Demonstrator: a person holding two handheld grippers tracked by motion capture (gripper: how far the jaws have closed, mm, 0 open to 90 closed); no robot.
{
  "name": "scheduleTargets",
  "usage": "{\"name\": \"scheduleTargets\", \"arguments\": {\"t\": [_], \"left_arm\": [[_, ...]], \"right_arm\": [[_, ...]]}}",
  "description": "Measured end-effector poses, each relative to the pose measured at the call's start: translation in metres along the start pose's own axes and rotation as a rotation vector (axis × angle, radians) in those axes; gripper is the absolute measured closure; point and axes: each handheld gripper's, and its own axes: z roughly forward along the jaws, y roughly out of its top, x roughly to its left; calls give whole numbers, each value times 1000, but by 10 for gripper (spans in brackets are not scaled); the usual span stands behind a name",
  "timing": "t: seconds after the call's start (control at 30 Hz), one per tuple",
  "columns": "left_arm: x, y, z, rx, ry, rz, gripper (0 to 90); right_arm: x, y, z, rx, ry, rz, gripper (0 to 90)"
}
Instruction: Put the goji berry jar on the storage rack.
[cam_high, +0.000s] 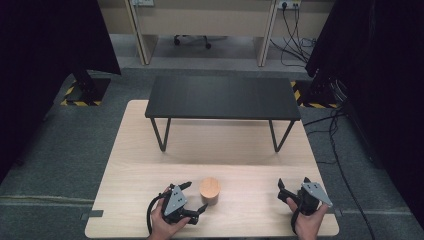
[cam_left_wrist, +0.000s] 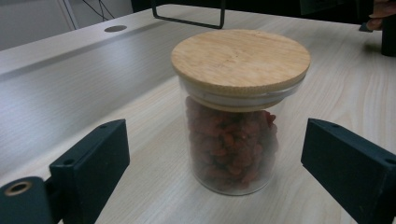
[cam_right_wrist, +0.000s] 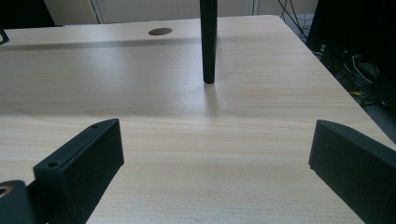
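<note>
Left gripper (cam_high: 196, 201): held in the person's left hand (cam_high: 165, 225) at the near edge of the table, left of centre; its jaws stand apart and point right, toward the jar.
Left gripper jaws: released, grasping nothing; in the left gripper view the two black jaws rise on either side of the jar with clear table showing between each pad and the glass.
Jar (cam_left_wrist: 232, 142): a clear glass cylinder standing upright on the table, just right of the left gripper and near the table's near edge, about midway between the two grippers in the high view.
Jar contents: small reddish-brown dried pieces, filling it most of the way; they may be dried berries, though the glass blurs them.
Lid (cam_left_wrist: 240, 59): a round, pale wooden disc sitting flat on top of the jar, closed.
Right gripper (cam_high: 292, 189): held in the person's right hand (cam_high: 310, 222) at the near right of the table, well apart from the jar.
Right gripper jaws: spread wide and unclenched, with bare wood between them in the right gripper view.
Table (cam_high: 130, 165): light wood-grain top, with a round cable hole (cam_right_wrist: 159, 31) toward its far side.
Black stand (cam_high: 222, 97): a low dark shelf on thin metal legs, standing on the far half of the table; one leg (cam_right_wrist: 208, 42) rises ahead of the right gripper.
Floor (cam_high: 60, 150): grey carpet around the table, with cables (cam_high: 340, 160) trailing on the right.
</note>
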Motion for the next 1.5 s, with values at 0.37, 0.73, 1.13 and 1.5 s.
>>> {"name": "scheduleTargets", "arguments": {"t": [0.37, 0.73, 1.13, 1.5], "left_arm": [[-12, 16, 25, 43, 7, 52, 73], [-8, 27, 39, 91, -3, 20, 136], [-8, 31, 44, 109, -18, 8, 250], [-17, 40, 48, 136, 30, -29, 255]], "right_arm": [[-1, 1, 1, 4, 7, 2, 36], [-2, 1, 1, 6, 15, -5, 47], [-2, 1, 1, 5, 15, -6, 50], [-1, 0, 0, 0, 7, -7, 50]]}}
